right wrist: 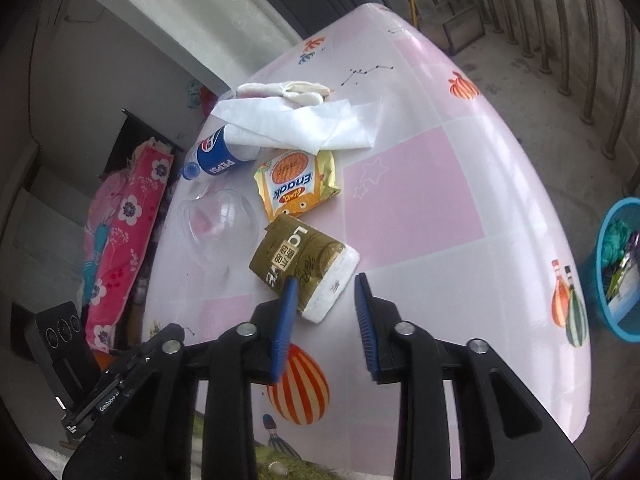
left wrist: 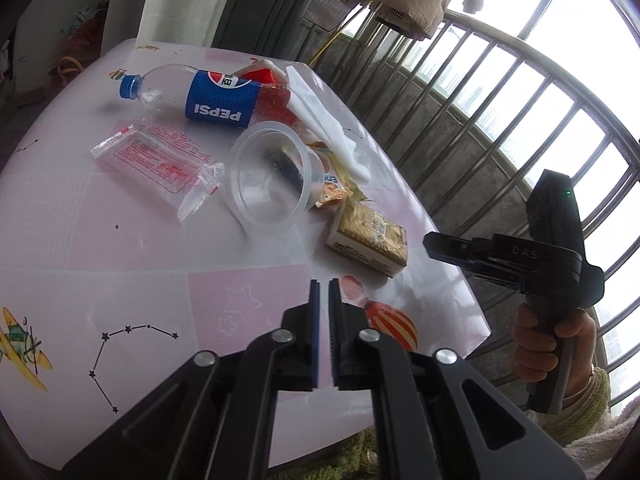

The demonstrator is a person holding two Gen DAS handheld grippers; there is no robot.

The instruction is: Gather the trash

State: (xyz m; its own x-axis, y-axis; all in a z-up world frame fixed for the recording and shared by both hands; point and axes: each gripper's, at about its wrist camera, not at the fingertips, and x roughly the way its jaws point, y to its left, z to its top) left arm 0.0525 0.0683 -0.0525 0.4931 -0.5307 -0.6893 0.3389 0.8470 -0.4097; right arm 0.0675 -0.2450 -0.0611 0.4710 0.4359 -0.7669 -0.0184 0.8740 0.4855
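Observation:
Trash lies on a pink patterned table: a Pepsi bottle on its side, a clear plastic cup tipped over, a clear wrapper with red print, a yellow Enaak snack packet, a gold tissue pack and white paper tissue. My left gripper hovers over bare table near the front, its jaws a narrow gap apart and empty. My right gripper stands open just short of the gold pack, whose near corner sits by the left finger, untouched.
A blue basket with some rubbish in it stands on the floor right of the table. A metal railing runs behind the table's right edge. A pink flowered bundle lies beyond the left edge. A hand holds the right gripper's handle.

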